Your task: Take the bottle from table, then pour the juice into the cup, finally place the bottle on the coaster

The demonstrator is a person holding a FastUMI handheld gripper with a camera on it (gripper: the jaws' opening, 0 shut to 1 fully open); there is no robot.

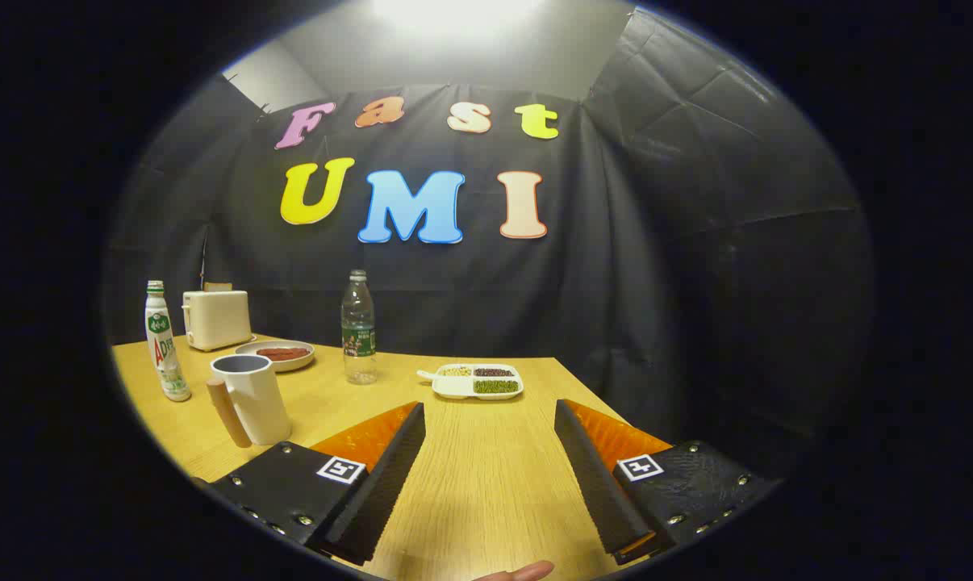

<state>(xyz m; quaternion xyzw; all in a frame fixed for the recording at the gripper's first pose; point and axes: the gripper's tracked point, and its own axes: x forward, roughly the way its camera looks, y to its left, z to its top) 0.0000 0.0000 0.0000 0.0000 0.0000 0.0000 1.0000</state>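
Observation:
A white bottle (164, 349) with a green cap and a printed label stands upright near the table's left edge, beyond and far left of my fingers. Just right of it, and nearer to me, is a white cup (258, 397) with a wooden handle. A clear plastic bottle (358, 329) with a green label stands further back, ahead and slightly left of the fingers. My gripper (490, 406) is open above the wooden table (486, 492), with nothing between its fingers and all the objects well beyond them.
A cream toaster (216, 319) sits at the back left, with a shallow dish (285, 354) holding something reddish-brown beside it. A white divided tray (478, 381) of beans and grains lies straight ahead. A person's fingertip (524, 571) shows just below the fingers.

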